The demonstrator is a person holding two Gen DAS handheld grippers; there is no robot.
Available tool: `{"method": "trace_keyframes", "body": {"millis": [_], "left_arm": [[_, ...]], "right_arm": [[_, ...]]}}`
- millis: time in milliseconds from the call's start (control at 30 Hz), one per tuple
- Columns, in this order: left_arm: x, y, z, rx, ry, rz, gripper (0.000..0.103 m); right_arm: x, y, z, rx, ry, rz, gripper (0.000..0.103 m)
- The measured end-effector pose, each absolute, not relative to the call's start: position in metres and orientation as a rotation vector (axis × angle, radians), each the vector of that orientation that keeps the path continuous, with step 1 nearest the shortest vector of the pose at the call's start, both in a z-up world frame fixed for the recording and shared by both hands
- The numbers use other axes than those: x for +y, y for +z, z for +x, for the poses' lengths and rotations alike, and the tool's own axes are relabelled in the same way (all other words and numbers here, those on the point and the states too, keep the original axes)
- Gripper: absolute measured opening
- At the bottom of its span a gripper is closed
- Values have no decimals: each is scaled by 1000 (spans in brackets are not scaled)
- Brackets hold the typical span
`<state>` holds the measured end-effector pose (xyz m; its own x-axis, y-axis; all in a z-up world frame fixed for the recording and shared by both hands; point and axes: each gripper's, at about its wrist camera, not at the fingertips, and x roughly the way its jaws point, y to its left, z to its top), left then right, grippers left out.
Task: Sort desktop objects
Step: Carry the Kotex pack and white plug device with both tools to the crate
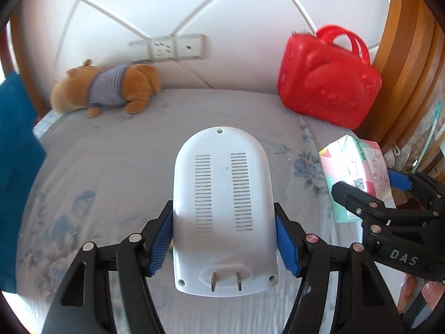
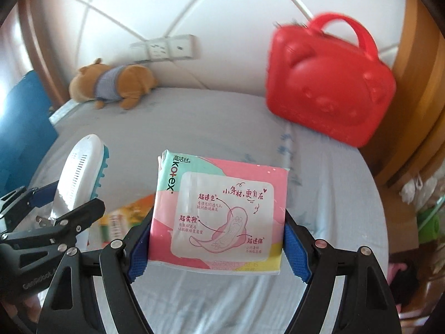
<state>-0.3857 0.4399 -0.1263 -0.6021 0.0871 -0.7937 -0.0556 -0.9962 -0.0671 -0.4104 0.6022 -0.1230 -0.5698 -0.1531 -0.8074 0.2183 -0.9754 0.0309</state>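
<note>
A smooth white plastic plug-in device (image 1: pixel 222 208), rounded at its far end, with two rows of vent slits and two metal prongs, is clamped between the ribbed blue pads of the left tongs (image 1: pixel 224 232), above the floral bedsheet (image 1: pixel 111 167). The right tongs (image 2: pixel 215 246) grip a soft, glossy pink-and-mint pad packet (image 2: pixel 222 211) by its sides. Beyond both tongs stand a hard red bear-faced case (image 1: pixel 328 83) and a plush brown toy (image 1: pixel 108 87). Only the right view shows the device's teal toothed edge and an orange packet (image 2: pixel 122 220) on the sheet beneath the left tongs.
</note>
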Motion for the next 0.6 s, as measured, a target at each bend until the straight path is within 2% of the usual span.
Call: {"method": "trace_keyframes", "body": {"millis": [300,600], "left_arm": [[374,-92,-313,-107,2862,-1325,65],[305,-67,-235,-286,3086,-1344,65]], "right_arm": [[531,-91,-369,177,-2550,1202,80],[444,-69,-332,307,-2354,1069,80]]}}
